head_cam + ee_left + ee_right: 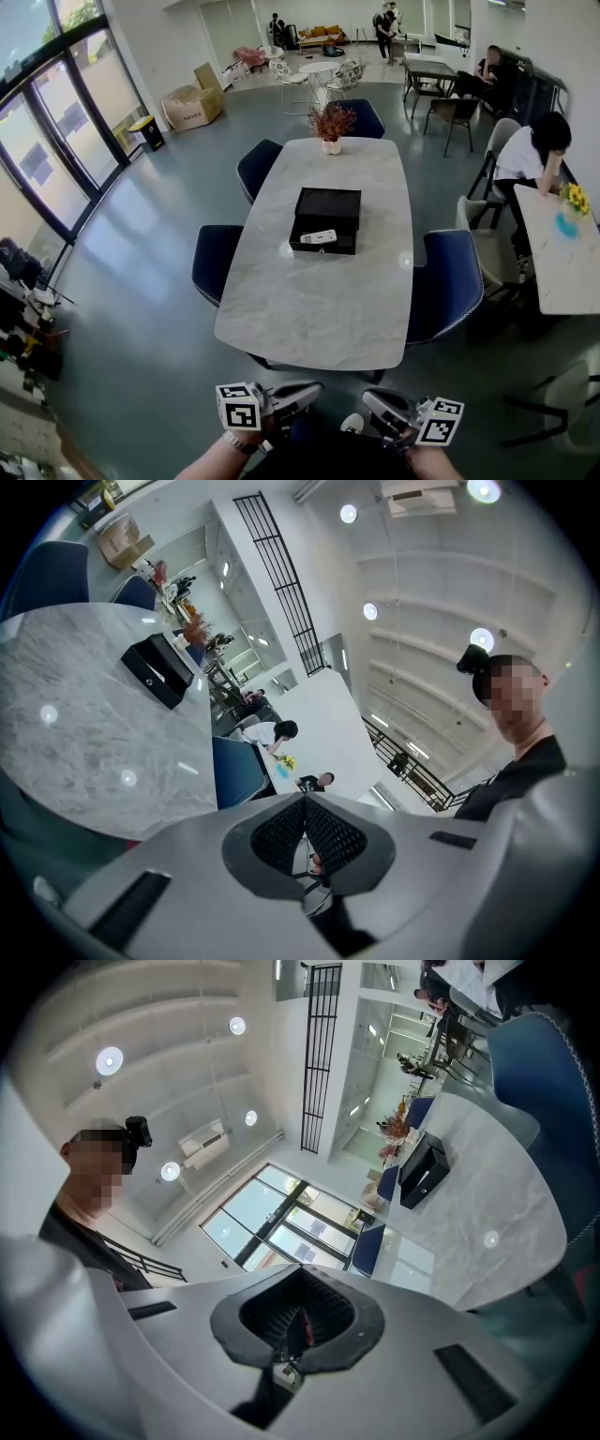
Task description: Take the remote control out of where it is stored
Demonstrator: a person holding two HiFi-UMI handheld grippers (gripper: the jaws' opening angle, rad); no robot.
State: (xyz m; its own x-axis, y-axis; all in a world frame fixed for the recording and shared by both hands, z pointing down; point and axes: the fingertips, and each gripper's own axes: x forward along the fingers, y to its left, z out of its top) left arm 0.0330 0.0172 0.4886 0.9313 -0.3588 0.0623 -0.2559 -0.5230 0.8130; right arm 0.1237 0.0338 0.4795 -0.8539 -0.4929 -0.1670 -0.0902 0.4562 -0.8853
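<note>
A white remote control (319, 237) lies on the near part of a black box (327, 217) in the middle of the grey marble table (319, 309). Both grippers hover low at the near end, short of the table's edge and well apart from the box. My left gripper (314, 390) has its jaws pressed together with nothing between them, and my right gripper (371, 399) looks the same. The left gripper view has the box (157, 670) far off on the table (84, 724), past the shut left gripper (305, 804). The right gripper view has the box (422, 1171) beyond the right gripper (298, 1322).
Blue chairs (444, 285) (215, 260) stand along both long sides of the table, and a vase of dried flowers (332, 123) at its far end. A person (530, 155) sits at a white table (559, 255) on the right. Grey floor lies to the left.
</note>
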